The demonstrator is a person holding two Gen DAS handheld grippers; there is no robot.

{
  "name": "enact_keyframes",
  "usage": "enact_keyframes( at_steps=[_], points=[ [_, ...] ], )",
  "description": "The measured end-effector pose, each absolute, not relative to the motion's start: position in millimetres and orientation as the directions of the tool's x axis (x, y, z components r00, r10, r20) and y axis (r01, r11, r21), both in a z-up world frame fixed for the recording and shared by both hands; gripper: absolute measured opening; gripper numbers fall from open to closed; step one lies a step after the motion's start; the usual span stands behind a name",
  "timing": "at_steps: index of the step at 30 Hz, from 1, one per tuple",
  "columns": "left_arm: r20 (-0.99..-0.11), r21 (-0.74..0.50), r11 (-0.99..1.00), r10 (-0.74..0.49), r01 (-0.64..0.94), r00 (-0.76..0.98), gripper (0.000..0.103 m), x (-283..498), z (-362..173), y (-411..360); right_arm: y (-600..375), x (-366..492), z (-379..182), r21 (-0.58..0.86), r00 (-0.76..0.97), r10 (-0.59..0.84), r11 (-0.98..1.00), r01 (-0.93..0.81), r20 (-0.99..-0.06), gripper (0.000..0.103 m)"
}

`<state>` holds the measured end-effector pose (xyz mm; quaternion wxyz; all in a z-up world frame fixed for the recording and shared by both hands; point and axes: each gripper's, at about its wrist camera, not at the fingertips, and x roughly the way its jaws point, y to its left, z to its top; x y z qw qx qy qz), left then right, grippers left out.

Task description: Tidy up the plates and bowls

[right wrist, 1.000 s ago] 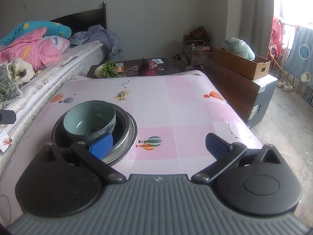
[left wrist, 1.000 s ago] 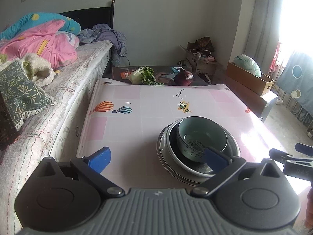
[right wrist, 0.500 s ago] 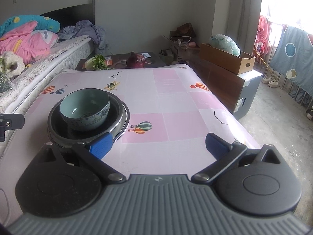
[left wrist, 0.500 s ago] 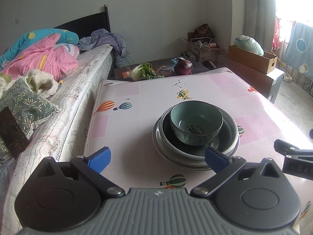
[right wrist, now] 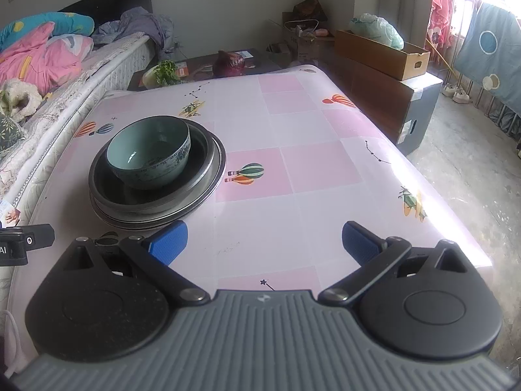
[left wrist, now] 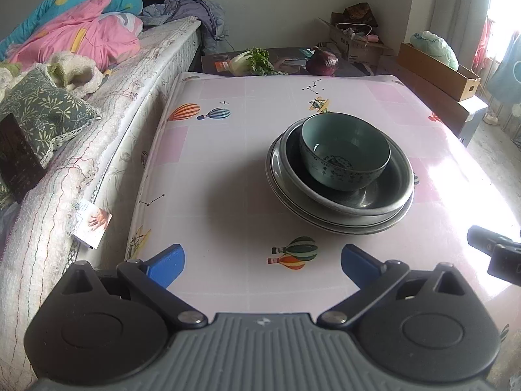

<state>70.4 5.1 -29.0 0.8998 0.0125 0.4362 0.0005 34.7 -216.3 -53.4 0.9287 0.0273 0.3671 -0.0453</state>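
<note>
Stacking on bench (left wrist: 228, 176) apparently finished, nothing visibly left to sort.
Bed (left wrist: 107, 75) just beside bench, boxes near the wall; wide plates (left wrist: 338, 218) nested at bench middle, teal bowl (left wrist: 345, 153) on top; left claw (left wrist: 262, 262) and right claw (right wrist: 264, 239) both spread, empty, near the stack.

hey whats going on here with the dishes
A person holds a claw in each hand over a table covered in a pink balloon-print cloth. The dishes sit nested in one stack: a teal bowl inside a wider dark bowl, on a plate. The left claw and right claw are both open, empty and short of the stack, touching nothing.
</note>
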Motion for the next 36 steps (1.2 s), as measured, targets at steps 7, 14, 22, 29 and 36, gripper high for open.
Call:
enact_keyframes(
  at_steps=[7,14,22,29,36],
  points=[
    [-0.808,0.026,0.999,0.044,-0.039,0.588,0.103,72,-35,14,-201,38,-52,-0.041,0.718,-0.073,0.997,0.062,-0.692,0.102],
    [-0.814,0.024,0.997,0.060,-0.069,0.578,0.103,74,-35,18,-191,43,-50,-0.040,0.708,-0.056,0.998,0.038,-0.704,0.102],
    [-0.821,0.021,0.996,0.065,-0.083,0.567,0.103,78,-37,21,-189,49,-55,-0.031,0.693,-0.043,0.999,0.030,-0.720,0.102],
    [-0.821,0.020,0.997,0.062,-0.080,0.567,0.103,79,-38,20,-188,51,-55,-0.036,0.692,-0.042,0.999,0.022,-0.720,0.102],
    [-0.824,0.018,0.997,0.059,-0.078,0.564,0.103,81,-40,19,-186,51,-56,-0.040,0.690,-0.044,0.999,0.022,-0.723,0.102]
  ],
)
